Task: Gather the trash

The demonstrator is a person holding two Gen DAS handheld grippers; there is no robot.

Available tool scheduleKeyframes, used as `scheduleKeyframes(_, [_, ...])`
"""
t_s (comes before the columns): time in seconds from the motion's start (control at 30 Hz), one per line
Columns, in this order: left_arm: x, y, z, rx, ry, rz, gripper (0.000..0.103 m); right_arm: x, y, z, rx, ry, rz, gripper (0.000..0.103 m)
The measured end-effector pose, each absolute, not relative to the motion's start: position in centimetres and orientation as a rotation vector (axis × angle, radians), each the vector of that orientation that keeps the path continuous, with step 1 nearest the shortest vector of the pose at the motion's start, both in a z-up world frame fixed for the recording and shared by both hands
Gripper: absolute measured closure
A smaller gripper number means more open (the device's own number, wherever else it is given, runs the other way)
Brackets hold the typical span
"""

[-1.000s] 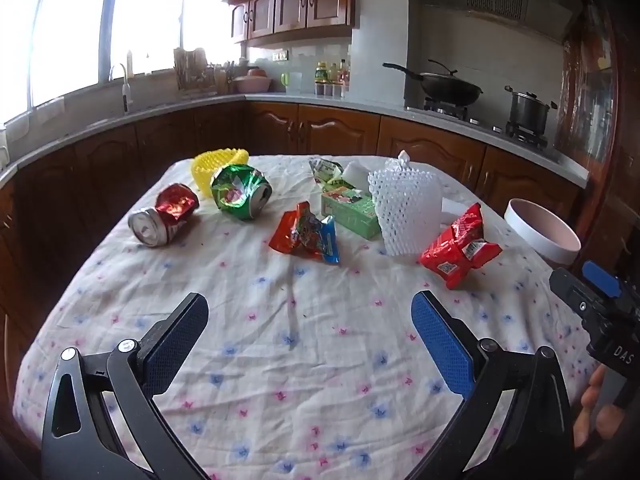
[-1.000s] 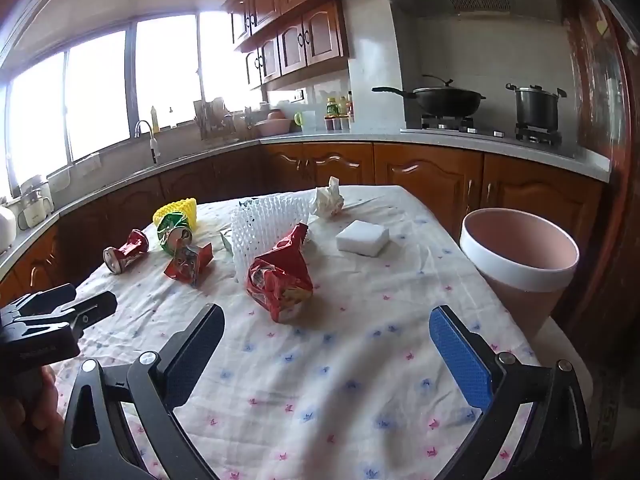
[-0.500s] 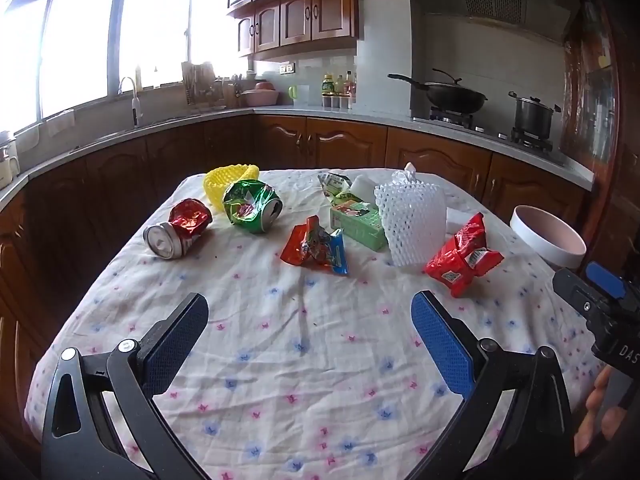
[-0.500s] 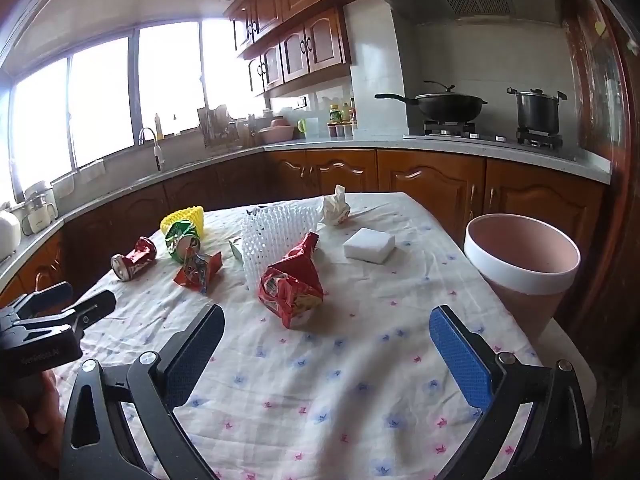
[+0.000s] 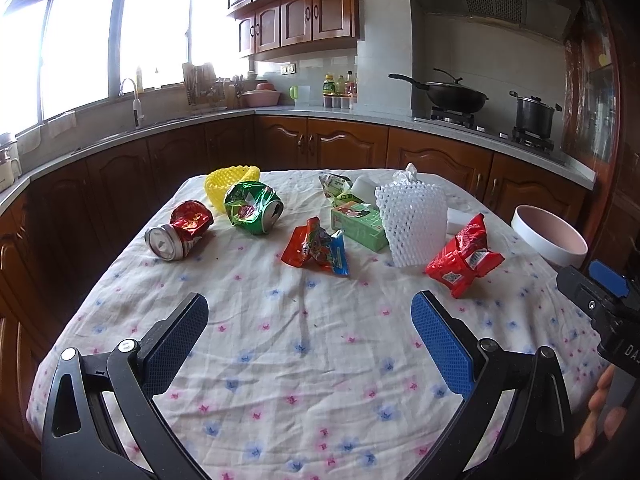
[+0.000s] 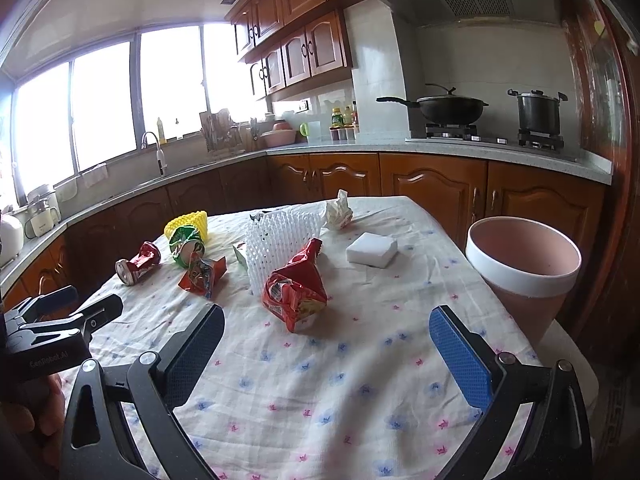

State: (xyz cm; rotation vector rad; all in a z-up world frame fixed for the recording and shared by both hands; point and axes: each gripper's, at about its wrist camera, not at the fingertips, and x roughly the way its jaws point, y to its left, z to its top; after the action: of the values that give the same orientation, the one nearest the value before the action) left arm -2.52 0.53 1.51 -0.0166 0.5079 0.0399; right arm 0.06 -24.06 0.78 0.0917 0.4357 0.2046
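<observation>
right wrist view: red snack bag (image 6: 296,294) near tablecloth (image 6: 360,392) edge, bin (image 6: 524,276) beside.

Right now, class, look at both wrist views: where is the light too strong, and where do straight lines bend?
Left wrist view: the windows are blown out to white, and the counter edge curves from fisheye distortion. Right wrist view: the windows glare too, the cabinets lean, and the bin at the table's edge stays sharp.

Both claws have drawn back from the trash (image 5: 314,248).
</observation>
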Motion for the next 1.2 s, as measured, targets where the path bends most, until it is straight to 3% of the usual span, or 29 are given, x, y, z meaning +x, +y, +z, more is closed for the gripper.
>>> scheduleKeyframes(1.2, [-2.54,0.43,1.54,-0.016,0.511,0.04,0.0,-0.03,-23.74,1.23,0.1,0.425,0.231,0.0])
